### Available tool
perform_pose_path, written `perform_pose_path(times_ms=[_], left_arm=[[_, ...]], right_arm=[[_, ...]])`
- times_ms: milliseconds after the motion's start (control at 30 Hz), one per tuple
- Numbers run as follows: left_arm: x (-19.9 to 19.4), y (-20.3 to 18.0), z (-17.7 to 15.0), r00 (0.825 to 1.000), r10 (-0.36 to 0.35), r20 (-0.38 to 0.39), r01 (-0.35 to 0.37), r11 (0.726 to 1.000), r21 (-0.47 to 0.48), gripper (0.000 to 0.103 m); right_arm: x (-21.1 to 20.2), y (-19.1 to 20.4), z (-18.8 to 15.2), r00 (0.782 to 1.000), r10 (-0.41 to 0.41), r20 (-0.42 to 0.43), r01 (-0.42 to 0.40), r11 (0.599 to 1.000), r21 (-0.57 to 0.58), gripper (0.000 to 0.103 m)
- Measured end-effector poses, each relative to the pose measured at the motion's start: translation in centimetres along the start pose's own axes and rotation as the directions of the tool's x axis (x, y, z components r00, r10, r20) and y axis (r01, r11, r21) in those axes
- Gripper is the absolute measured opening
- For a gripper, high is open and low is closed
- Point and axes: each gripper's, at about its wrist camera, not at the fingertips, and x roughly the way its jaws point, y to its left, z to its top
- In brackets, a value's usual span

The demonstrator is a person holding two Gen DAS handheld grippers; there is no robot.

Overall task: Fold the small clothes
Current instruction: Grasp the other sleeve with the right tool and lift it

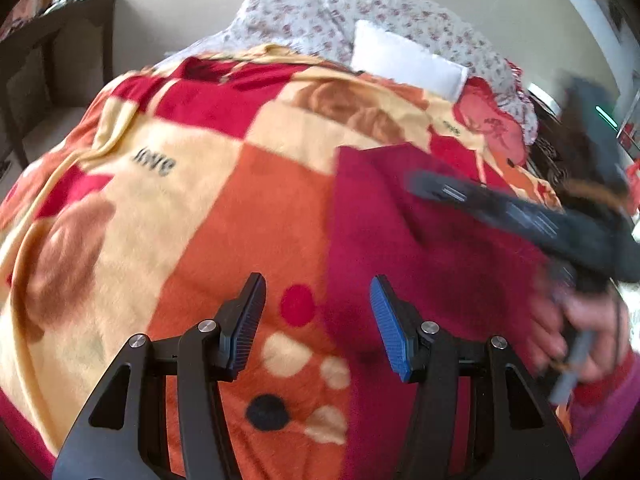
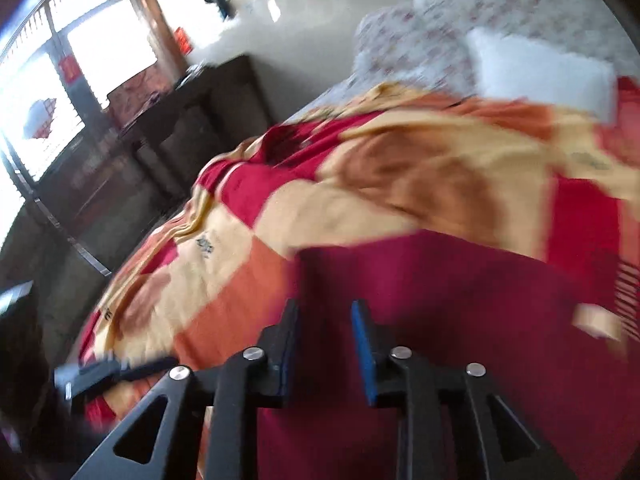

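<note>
A dark red cloth (image 1: 400, 240) (image 2: 460, 300) lies flat on a checked orange, red and cream blanket (image 1: 200, 200) (image 2: 400, 184) that covers a bed. My left gripper (image 1: 318, 284) hangs open above the cloth's left edge, with nothing between its blue pads. My right gripper (image 2: 326, 306) stands over the near left part of the same cloth, its jaws a narrow gap apart and empty. In the left wrist view the right gripper (image 1: 432, 190) shows as a dark blur across the cloth, held by a hand (image 1: 580, 328).
Floral pillows (image 1: 320, 12) and a white folded piece (image 1: 404, 60) lie at the head of the bed. A pink-red cloth (image 1: 492, 124) is bunched at the far right. Dark wooden furniture (image 2: 180, 128) stands left of the bed under a bright window (image 2: 60, 60).
</note>
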Motion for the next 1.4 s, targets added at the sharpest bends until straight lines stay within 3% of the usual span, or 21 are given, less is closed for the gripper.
perform_pose_path(times_ms=[133,200,300,400,500,567,633,700,800,900,933,1000,1067,1233,1300,1400], left_arm=[[1.6,-2.5,0.3,0.999,-0.033,-0.017,0.033,0.999,0.039,0.054],[2.8,-3.5,0.0,0.999,-0.032,-0.037,0.034,0.998,0.06,0.054],[5.1,-4.8,-0.8,0.997,0.015,-0.08,-0.006,0.994,0.106,0.054],[5.6,-6.0,-1.3,0.994,0.08,-0.071,-0.066,0.981,0.181,0.054],[4.6,-6.3,-1.0,0.996,0.065,-0.065,-0.053,0.983,0.176,0.054],[3.9,-6.2,-0.6,0.997,0.051,-0.056,-0.041,0.986,0.163,0.054],[3.5,-6.1,-0.3,0.998,0.049,-0.045,-0.041,0.987,0.155,0.054],[3.2,-5.9,-0.3,0.998,0.044,-0.046,-0.037,0.989,0.143,0.054],[3.2,-6.0,-0.4,0.997,0.025,-0.066,-0.017,0.993,0.118,0.054],[3.5,-6.5,-0.6,0.996,0.03,-0.08,-0.019,0.991,0.129,0.054],[3.5,-6.7,-0.7,0.996,0.035,-0.082,-0.023,0.99,0.136,0.054],[3.6,-6.8,-0.7,0.996,0.037,-0.084,-0.025,0.99,0.139,0.054],[3.7,-6.7,-0.7,0.996,0.034,-0.085,-0.022,0.991,0.132,0.054],[3.4,-6.2,-0.5,0.997,0.023,-0.079,-0.014,0.994,0.111,0.054],[3.0,-6.0,-0.4,0.997,0.017,-0.072,-0.01,0.995,0.099,0.054],[2.5,-5.7,-0.3,0.998,0.013,-0.064,-0.008,0.996,0.087,0.054]], right_arm=[[-6.2,-3.4,-4.7,0.982,-0.186,0.031,0.184,0.982,0.046,0.026],[-8.2,-5.8,-7.3,0.951,-0.308,0.004,0.307,0.949,0.073,0.026],[-8.6,-9.5,-10.2,0.922,-0.377,-0.086,0.386,0.909,0.157,0.026],[-9.6,-10.8,-10.9,0.948,-0.311,-0.072,0.319,0.926,0.203,0.026],[-12.8,-12.6,-9.9,0.955,-0.296,-0.007,0.289,0.926,0.242,0.026],[-14.8,-14.9,-9.4,0.922,-0.388,0.011,0.369,0.885,0.282,0.026],[-16.1,-18.0,-9.1,0.857,-0.515,-0.035,0.498,0.807,0.319,0.027],[-16.4,-22.8,-8.9,0.779,-0.611,-0.139,0.617,0.709,0.341,0.027],[-15.5,-28.5,-8.9,0.687,-0.668,-0.286,0.725,0.603,0.333,0.027],[-14.2,-33.1,-9.9,0.636,-0.651,-0.414,0.771,0.553,0.315,0.034],[-14.1,-34.0,-10.3,0.643,-0.636,-0.426,0.765,0.559,0.32,0.034],[-14.5,-34.8,-10.8,0.69,-0.614,-0.384,0.724,0.589,0.359,0.03],[-16.1,-34.8,-11.3,0.707,-0.619,-0.343,0.706,0.593,0.387,0.014],[-23.2,-34.2,-12.6,0.788,-0.601,-0.135,0.566,0.62,0.543,0.008],[-26.9,-33.2,-13.2,0.834,-0.552,0.019,0.431,0.672,0.602,0.008],[-31.2,-30.2,-12.5,0.854,-0.477,0.208,0.288,0.767,0.574,0.008]])
